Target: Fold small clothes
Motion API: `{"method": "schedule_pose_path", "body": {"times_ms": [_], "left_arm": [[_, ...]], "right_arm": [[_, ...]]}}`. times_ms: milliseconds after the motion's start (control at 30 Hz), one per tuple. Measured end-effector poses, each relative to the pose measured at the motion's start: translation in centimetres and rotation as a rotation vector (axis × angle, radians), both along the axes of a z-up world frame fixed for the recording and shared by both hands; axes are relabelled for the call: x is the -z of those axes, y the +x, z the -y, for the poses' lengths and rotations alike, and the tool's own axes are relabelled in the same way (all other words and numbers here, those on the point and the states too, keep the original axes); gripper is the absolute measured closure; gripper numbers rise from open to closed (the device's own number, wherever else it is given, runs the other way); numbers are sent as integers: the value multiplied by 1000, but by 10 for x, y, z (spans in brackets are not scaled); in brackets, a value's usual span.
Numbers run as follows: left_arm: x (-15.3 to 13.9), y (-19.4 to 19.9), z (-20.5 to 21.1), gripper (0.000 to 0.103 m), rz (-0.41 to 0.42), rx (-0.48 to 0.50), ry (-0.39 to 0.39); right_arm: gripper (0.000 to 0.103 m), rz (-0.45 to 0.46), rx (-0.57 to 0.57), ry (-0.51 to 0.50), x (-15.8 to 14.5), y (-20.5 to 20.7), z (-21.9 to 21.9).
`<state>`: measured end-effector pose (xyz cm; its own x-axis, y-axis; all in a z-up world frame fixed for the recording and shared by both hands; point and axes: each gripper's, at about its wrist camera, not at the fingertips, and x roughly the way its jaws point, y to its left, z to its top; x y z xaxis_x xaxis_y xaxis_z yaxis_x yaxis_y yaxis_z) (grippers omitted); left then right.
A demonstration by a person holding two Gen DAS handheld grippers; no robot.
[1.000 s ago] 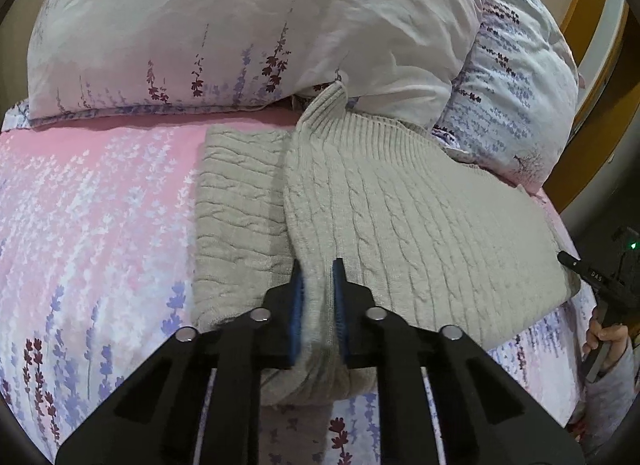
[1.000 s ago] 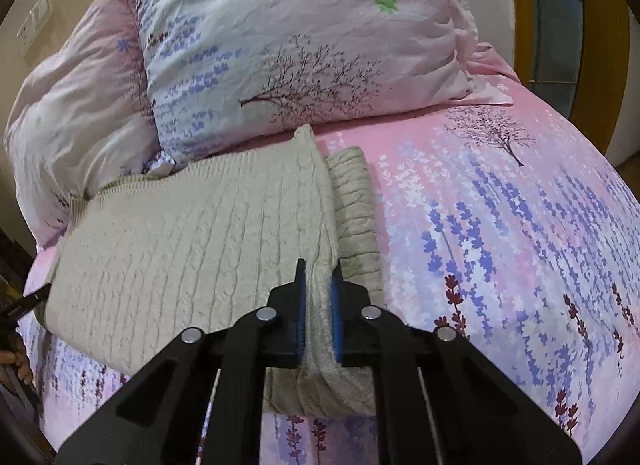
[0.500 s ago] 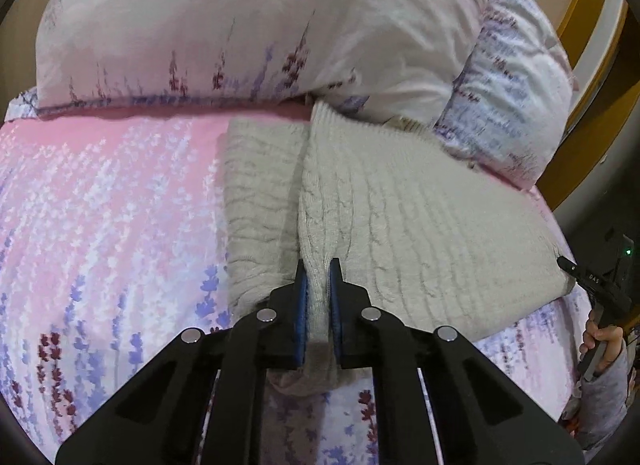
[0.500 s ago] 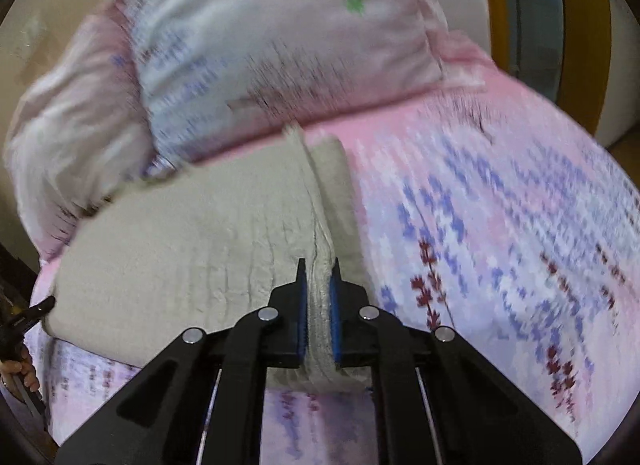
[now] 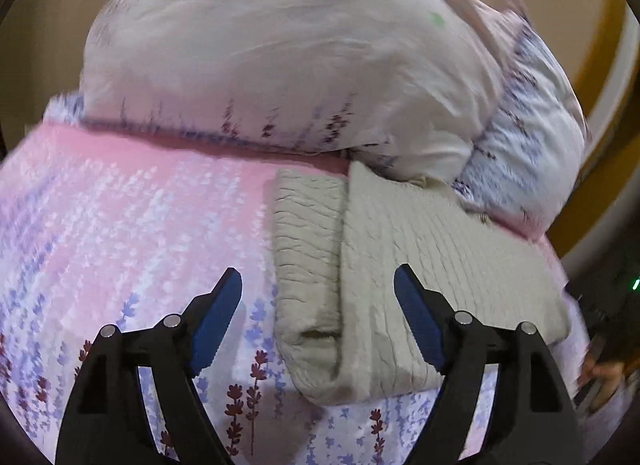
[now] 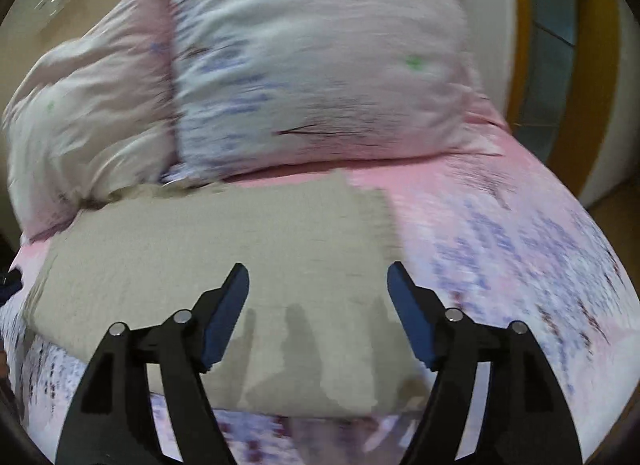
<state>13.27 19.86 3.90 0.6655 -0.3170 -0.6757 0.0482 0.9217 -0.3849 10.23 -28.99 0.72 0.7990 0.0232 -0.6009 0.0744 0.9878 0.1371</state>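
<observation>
A beige cable-knit sweater point(image 5: 420, 265) lies folded on the pink floral bed sheet point(image 5: 140, 217), its upper layer folded over a narrower lower layer point(image 5: 308, 249). My left gripper point(image 5: 318, 293) is open and empty, held above the sweater's near edge. In the right wrist view the sweater point(image 6: 224, 249) lies flat and blurred. My right gripper point(image 6: 318, 289) is open and empty above its near edge. Neither gripper touches the cloth.
Two large floral pillows point(image 5: 280, 53) point(image 6: 320, 65) lie against the far side of the bed, touching the sweater's far edge. A wooden door frame point(image 6: 592, 65) stands at the right. A hand point(image 5: 604, 377) shows at the right edge.
Both grippers have opened and let go of the sweater's fold, which now lies flat. Both have pulled back and risen a little.
</observation>
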Motion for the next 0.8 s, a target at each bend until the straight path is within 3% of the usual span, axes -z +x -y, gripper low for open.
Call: {"method": "schedule_pose_path", "body": {"times_ms": [67, 267, 400, 467, 800], "left_arm": [[7, 9, -8, 21, -51, -6, -84], [25, 30, -10, 21, -142, 2, -205], [27, 38, 1, 19, -141, 23, -178], [27, 41, 6, 19, -143, 38, -179], [28, 50, 24, 19, -123, 72, -70]], "right_arm": [[23, -25, -52, -29, 0, 11, -24], [16, -51, -119, -140, 7, 39, -88], [9, -151, -113, -133, 26, 59, -102], [3, -149, -87, -106, 32, 60, -98], [2, -151, -109, -75, 37, 63, -93]]}}
